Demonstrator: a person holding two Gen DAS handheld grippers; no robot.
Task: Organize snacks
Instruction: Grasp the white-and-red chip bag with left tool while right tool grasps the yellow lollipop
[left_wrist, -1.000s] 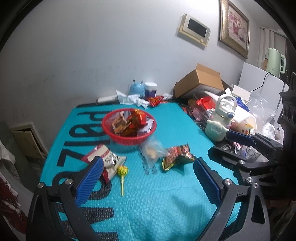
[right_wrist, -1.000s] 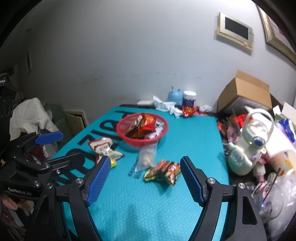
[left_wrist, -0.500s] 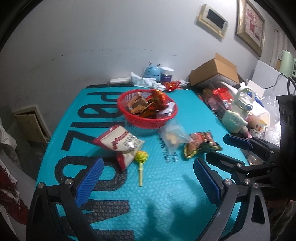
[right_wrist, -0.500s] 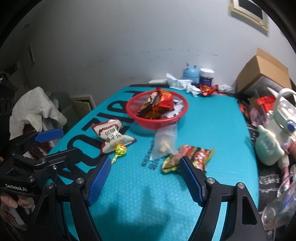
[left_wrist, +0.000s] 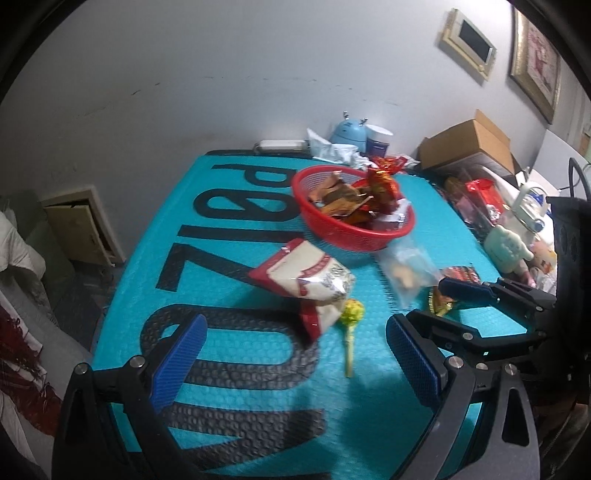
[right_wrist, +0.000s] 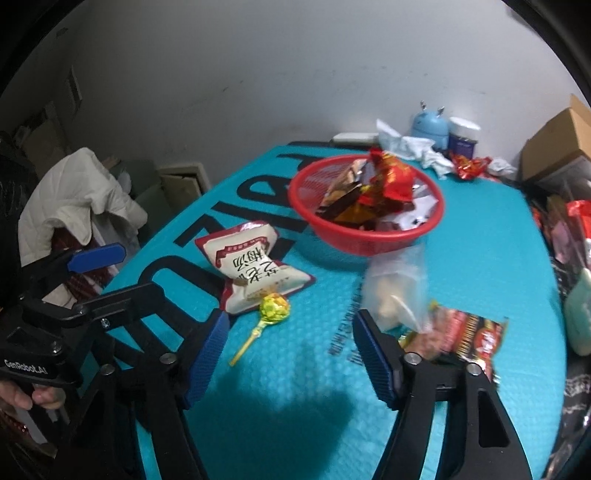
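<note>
Left gripper (left_wrist: 295, 354): jaws spread wide, nothing between them, held above the near part of the teal-covered bench (left_wrist: 258, 424). Right gripper (right_wrist: 291, 350): likewise spread wide and empty, also visible at the right edge of the left wrist view. Directly ahead of both grippers lies a yellow-wrapped lollipop (right_wrist: 271, 310), stick pointing toward the near edge, its head touching a white-and-red snack bag (right_wrist: 251, 267) with printed characters. To the right of the lollipop lies a clear plastic bag (right_wrist: 397, 291) holding pale pieces, and beside it, partly behind the right gripper's right finger, a red and gold wrapped snack (right_wrist: 469, 336). Beyond these stands a red mesh basket (right_wrist: 369, 242), filled with assorted red, brown and gold wrappers. Further back, against the wall, are a light blue round object (right_wrist: 430, 127), a white-lidded jar (right_wrist: 461, 138) and crumpled tissue (right_wrist: 410, 144). A cardboard box (left_wrist: 472, 146) sits at the far right.
</note>
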